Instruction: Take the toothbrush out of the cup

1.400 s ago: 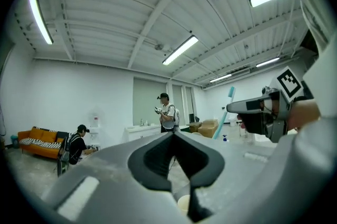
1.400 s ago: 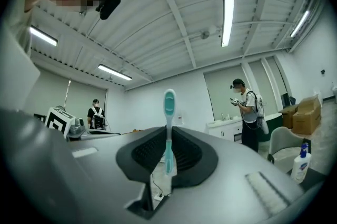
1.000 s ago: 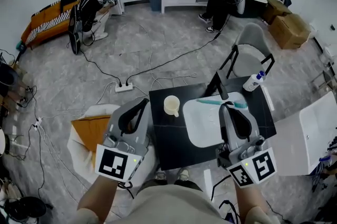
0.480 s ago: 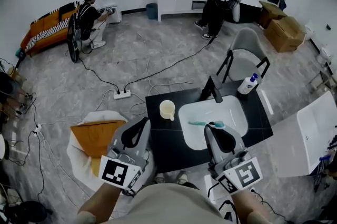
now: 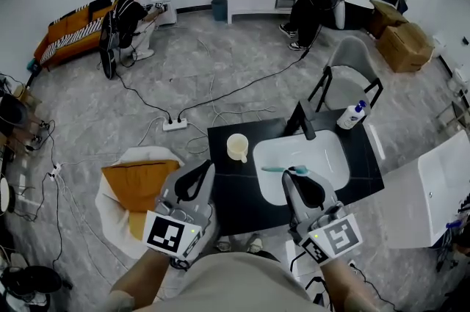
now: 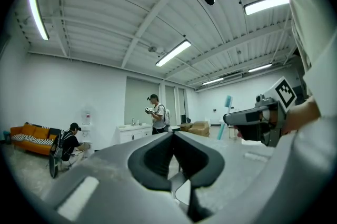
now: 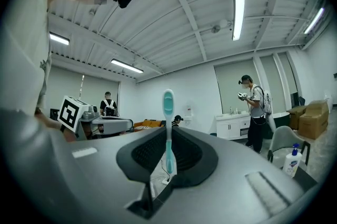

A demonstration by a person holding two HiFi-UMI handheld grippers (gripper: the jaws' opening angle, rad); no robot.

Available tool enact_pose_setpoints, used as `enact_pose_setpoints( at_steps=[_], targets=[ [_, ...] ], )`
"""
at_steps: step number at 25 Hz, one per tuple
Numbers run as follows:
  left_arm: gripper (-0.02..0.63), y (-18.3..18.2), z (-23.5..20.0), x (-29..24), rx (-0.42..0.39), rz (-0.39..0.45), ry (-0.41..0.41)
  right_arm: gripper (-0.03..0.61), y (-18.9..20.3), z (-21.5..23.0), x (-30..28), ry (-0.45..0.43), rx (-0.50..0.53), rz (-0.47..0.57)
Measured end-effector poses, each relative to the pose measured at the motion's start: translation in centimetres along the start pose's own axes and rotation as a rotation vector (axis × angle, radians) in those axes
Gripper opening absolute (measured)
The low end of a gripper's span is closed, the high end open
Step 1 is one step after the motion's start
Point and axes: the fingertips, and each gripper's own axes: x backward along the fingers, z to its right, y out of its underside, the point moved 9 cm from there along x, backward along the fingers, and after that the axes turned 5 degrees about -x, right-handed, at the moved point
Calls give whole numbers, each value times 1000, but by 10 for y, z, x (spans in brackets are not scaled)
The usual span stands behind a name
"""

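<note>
**Right gripper** (image 7: 168,129): jaws pinched on a slim teal plastic toothbrush (image 7: 168,139), which lay crosswise to them.
- Long axis: it stood upright in the right gripper view, with the oval brush head uppermost. In the head view it ran left to right across the picture, with the thicker head end to the right.
- Position: it was out of the cup and showed over the near part of the basin. Its height above the basin could not be told.

**Left gripper** (image 6: 173,134): jaws pressed together with nothing between them, by the counter's near left edge.

**Cream round cup** (image 5: 237,147): it stood upright on the counter, mouth up, well apart from the toothbrush and to its left. Only its pale inner wall showed.

**White rounded sink basin** (image 5: 323,149): it was sunk in the black square counter (image 5: 231,189), with a black tap (image 5: 302,120) at its far rim.

**White bottle with blue cap** (image 5: 352,114): it stood at the counter's far right corner.
</note>
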Motion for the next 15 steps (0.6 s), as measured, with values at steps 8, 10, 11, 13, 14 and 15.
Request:
enact_pose_setpoints(
  at_steps=[8, 10, 11, 13, 14, 15],
  targets=[
    [2, -1, 0, 1, 0, -2, -8, 34, -2, -2, -1, -20, 13, 3],
    [2, -1, 0, 1, 1, -3, -9, 34, -3, -1, -1, -18, 15, 2],
    [2, -2, 1, 1, 2, -4, -8, 34, -3, -1, -1, -17, 15, 1],
    [2, -3, 1, 0, 4, -4, -5, 34, -5, 0, -1, -16, 14, -1],
    [2, -3, 1, -1, 5, -3, -3, 34, -7, 1, -1, -15, 15, -1],
    [2, -4, 1, -3, 6, -3, 0, 34, -8, 2, 0, -13, 16, 0]
  ],
)
